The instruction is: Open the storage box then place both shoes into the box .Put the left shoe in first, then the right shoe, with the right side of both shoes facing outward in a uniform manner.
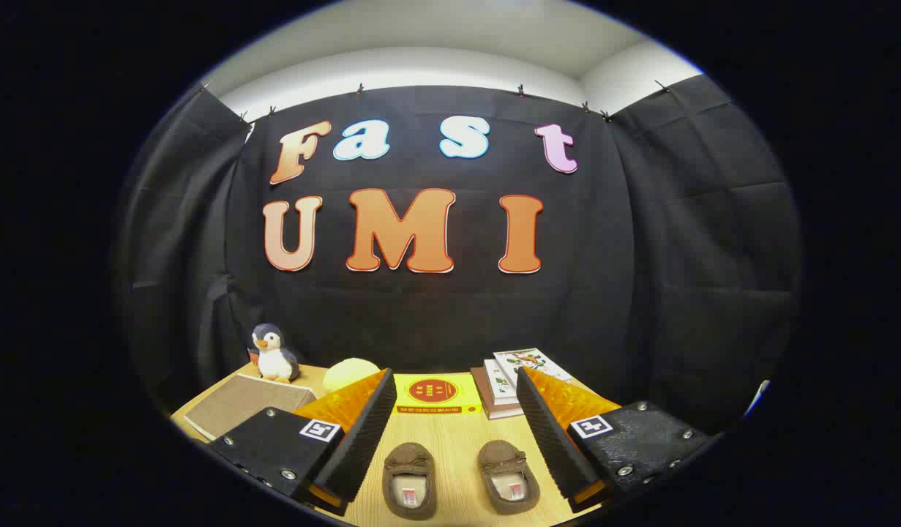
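The gripper (450, 432) hangs released, its fingers spread wide and holding nothing, low in the frame. Between them, at lower centre, sit the left shoe (410, 479) and the right shoe (509, 476), side by side, apart, toes pointing away. Just beyond them, at centre, lies the yellow storage box (435, 394), lid apparently closed. The likeliest slip is going for a shoe before opening the box, or taking the wrong shoe first. The box lies flat and could slide on the wooden table (457, 432) when its lid is pried. Room is tight beside it: stacked books (505, 384) almost touch it at right, a yellow ball (350, 375), plush penguin (274, 355) and brown mat (249, 402) crowd the left.
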`<state>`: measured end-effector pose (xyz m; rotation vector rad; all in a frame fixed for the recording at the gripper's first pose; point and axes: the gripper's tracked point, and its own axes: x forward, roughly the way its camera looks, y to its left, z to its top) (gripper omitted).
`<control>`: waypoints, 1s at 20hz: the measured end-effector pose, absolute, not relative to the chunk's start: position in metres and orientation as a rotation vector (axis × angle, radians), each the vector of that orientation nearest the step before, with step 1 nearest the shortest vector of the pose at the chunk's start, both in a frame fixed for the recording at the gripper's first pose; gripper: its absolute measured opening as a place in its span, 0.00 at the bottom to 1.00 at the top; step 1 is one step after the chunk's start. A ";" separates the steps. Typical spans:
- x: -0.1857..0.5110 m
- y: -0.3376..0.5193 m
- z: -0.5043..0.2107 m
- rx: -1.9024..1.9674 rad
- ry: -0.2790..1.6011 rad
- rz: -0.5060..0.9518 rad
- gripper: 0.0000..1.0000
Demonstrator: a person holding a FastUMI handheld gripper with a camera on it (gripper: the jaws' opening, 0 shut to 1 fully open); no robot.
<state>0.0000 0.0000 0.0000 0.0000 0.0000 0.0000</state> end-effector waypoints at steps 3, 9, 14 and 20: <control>0.007 -0.009 0.007 0.014 -0.011 0.007 0.98; 0.027 -0.013 0.000 0.008 0.012 0.040 0.98; 0.029 -0.004 -0.012 0.003 0.037 0.088 0.98; 0.029 -0.006 -0.019 0.002 0.024 0.110 0.99</control>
